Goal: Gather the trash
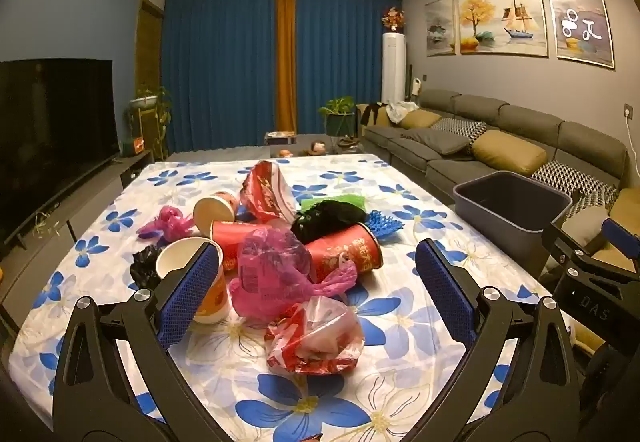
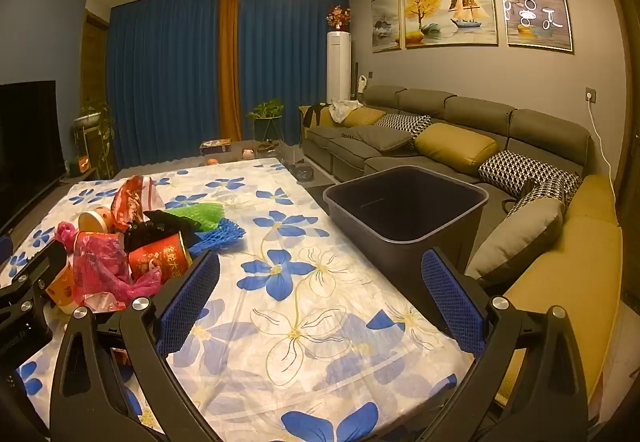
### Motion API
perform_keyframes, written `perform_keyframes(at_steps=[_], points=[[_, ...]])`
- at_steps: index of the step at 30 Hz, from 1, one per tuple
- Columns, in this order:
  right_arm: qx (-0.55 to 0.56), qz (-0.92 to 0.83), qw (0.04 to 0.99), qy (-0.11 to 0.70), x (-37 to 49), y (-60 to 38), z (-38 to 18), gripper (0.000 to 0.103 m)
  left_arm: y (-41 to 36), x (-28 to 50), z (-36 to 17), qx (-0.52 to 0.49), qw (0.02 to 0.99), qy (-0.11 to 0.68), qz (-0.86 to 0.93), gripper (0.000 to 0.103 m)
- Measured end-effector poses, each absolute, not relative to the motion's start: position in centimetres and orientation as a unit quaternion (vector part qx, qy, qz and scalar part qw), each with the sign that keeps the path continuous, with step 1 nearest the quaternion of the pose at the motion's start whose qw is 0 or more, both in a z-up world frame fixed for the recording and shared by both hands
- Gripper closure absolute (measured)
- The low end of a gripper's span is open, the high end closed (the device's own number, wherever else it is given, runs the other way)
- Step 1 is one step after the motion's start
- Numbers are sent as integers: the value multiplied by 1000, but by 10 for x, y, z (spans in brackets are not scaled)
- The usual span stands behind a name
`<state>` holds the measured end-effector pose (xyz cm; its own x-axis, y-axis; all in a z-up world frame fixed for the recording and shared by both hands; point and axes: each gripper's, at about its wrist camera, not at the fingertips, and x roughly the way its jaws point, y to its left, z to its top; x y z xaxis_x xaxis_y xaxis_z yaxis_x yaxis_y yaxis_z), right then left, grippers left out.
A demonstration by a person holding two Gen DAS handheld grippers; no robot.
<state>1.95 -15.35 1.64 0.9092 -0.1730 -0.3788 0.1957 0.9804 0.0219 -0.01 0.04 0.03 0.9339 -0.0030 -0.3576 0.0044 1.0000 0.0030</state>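
Observation:
A heap of trash lies on the flowered tablecloth (image 1: 400, 306): a red-and-white plastic bag (image 1: 316, 338) nearest, a pink bag (image 1: 272, 274), red paper cups (image 1: 348, 254), a white-and-orange cup (image 1: 200, 282), black (image 1: 326, 218), green and blue (image 1: 384, 224) foam nets. My left gripper (image 1: 316, 290) hovers open just short of the heap, nothing pinched. My right gripper (image 2: 320, 302) stands open over bare cloth, the same heap (image 2: 120, 254) to its left. A dark bin (image 2: 404, 210) stands at the table's right edge, also visible in the left wrist view as the bin (image 1: 512, 202).
A grey sofa (image 2: 440, 130) with yellow and patterned cushions runs along the right wall beside the table. A dark TV (image 1: 56, 114) on a low stand lines the left wall. Blue curtains, potted plants (image 1: 340, 114) and a low table lie beyond the far edge.

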Motion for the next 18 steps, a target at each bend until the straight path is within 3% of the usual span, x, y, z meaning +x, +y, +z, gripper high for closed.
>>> perform_keyframes(at_steps=[18], points=[[29,-96,977,190,19,-154,17,5,0,0,-2,-4,983,183,-2,6]])
